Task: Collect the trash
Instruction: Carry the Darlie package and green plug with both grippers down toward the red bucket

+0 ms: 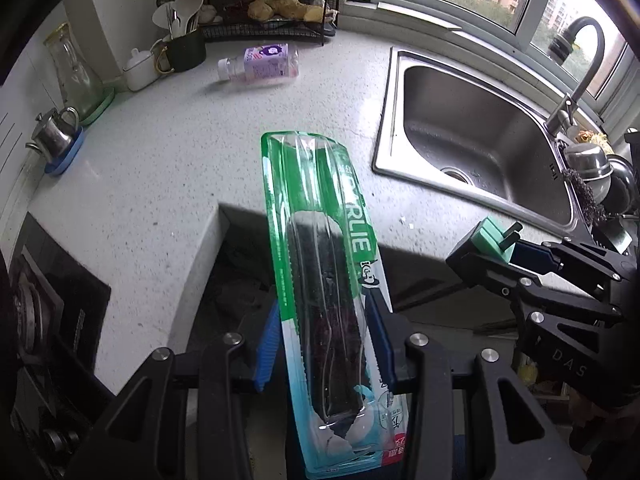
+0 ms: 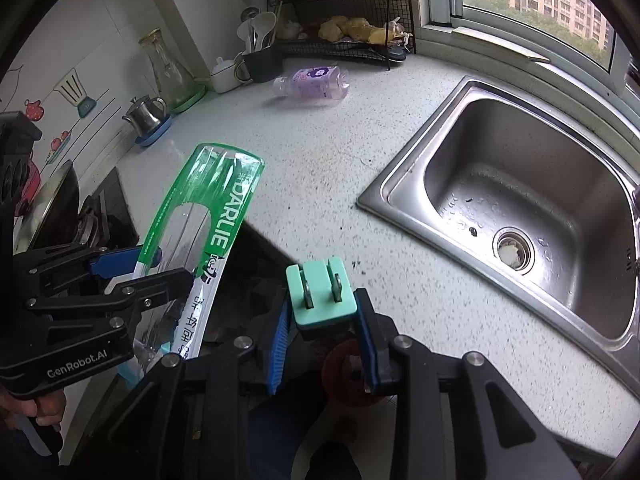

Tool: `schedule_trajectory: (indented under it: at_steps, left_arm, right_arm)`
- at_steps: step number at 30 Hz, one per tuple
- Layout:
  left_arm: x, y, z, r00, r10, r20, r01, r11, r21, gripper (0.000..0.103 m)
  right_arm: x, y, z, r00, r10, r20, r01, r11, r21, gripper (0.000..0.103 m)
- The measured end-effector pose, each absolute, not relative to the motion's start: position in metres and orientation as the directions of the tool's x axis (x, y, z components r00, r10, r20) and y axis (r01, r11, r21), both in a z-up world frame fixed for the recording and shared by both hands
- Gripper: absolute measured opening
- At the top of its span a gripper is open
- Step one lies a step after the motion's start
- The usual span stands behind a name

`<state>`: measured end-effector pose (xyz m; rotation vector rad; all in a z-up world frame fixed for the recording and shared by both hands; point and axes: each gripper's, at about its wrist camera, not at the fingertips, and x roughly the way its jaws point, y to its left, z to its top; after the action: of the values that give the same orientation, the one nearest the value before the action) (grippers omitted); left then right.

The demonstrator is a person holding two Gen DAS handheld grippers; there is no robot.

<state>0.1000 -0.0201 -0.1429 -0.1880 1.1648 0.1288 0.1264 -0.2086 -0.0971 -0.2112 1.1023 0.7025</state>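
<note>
Two items held: left gripper [image 1: 326, 344] pinches toothbrush package [image 1: 320, 248], right gripper [image 2: 324, 332] pinches green plug [image 2: 320, 296]. We keep both grips firm; bottle [image 1: 262, 64] remains beside the sink [image 1: 480, 128].

Glossy clear plastic toothbrush pack [image 1: 320, 264]

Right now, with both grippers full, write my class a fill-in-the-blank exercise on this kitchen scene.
1. The left gripper holds a green ____ package.
2. The right gripper holds a mint-green ____ with two metal prongs.
3. The bottle on the counter lies on its ____.
4. The sink is on the bottle's ____.

Missing words: toothbrush; plug; side; right
</note>
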Motion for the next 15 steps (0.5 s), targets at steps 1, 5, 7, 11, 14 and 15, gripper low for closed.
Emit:
schedule_trajectory:
  at_steps: [1,5,7,11,14,15]
  left_arm:
    - [0.093,-0.026,-0.145,0.382,0.0,-0.924,-0.195,0.978,-0.081,0.038]
    - [0.076,-0.042,-0.156,0.356,-0.023,-0.934,-0.159,0.984,-0.085,0.038]
    - [0.071,-0.049,-0.164,0.338,-0.033,-0.941,-0.145,0.986,-0.087,0.038]
    - [0.065,-0.057,-0.182,0.301,-0.059,-0.952,-0.148,0.983,-0.107,0.038]
    - [0.061,-0.063,-0.197,0.263,-0.071,-0.962,-0.138,0.984,-0.11,0.038]
    - [0.06,-0.065,-0.203,0.249,-0.076,-0.966,-0.135,0.985,-0.112,0.038]
  right_arm:
    - [0.121,-0.212,-0.099,0.26,0.413,-0.873,-0.615,0.767,0.18,0.029]
    - [0.106,-0.218,-0.111,0.24,0.399,-0.885,-0.615,0.768,0.179,0.029]
    - [0.101,-0.219,-0.118,0.233,0.378,-0.896,-0.613,0.772,0.166,0.029]
    - [0.093,-0.223,-0.135,0.204,0.353,-0.913,-0.605,0.779,0.166,0.029]
    - [0.088,-0.228,-0.148,0.168,0.338,-0.926,-0.594,0.784,0.179,0.029]
    - [0.087,-0.229,-0.153,0.159,0.336,-0.928,-0.59,0.786,0.183,0.029]
